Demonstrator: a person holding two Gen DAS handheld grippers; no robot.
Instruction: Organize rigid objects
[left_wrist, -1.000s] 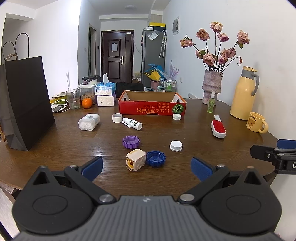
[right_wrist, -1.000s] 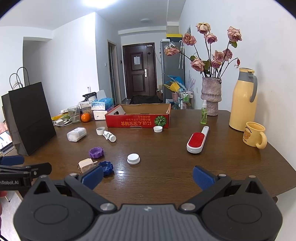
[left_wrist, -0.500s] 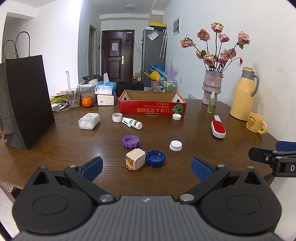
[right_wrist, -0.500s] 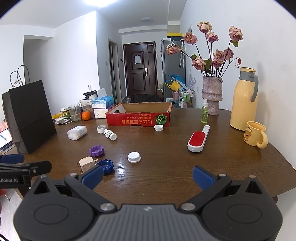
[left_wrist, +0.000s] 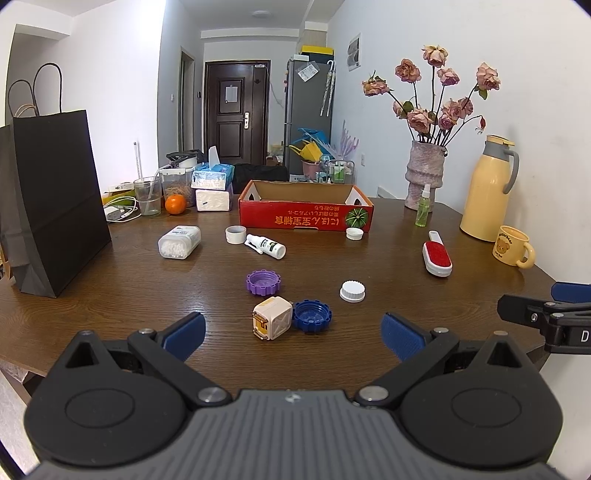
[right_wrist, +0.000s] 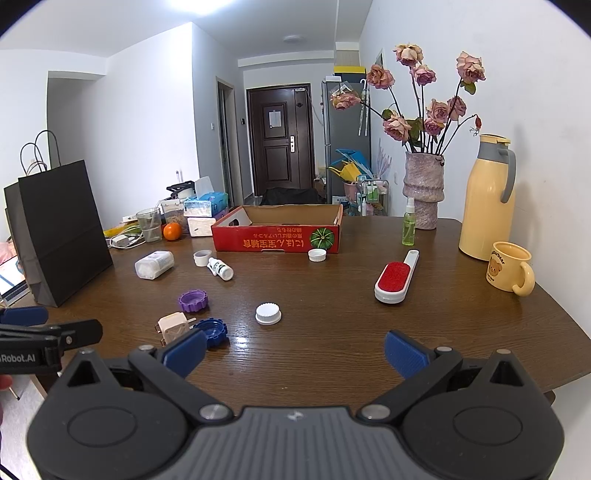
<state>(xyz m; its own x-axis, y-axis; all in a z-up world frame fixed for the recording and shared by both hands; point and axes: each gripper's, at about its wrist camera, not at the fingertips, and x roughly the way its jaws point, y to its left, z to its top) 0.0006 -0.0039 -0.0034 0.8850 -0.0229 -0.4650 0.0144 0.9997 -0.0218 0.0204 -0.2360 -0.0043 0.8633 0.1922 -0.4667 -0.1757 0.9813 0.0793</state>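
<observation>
Above the near edge of the tabletop (left_wrist: 110, 295), both grippers, left (left_wrist: 291, 332) and right (right_wrist: 293, 350), are held released and empty. Almost nothing has been shifted lately; the caps and the adapter (left_wrist: 272, 322) remain scattered short of the box (left_wrist: 306, 218).

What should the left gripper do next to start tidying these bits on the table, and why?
Probably ease the left gripper forward and down over the cream cube plug. It is open and empty, the plug lies nearest, right between its fingers, touching the blue cap, and the red box beyond looks empty.
</observation>
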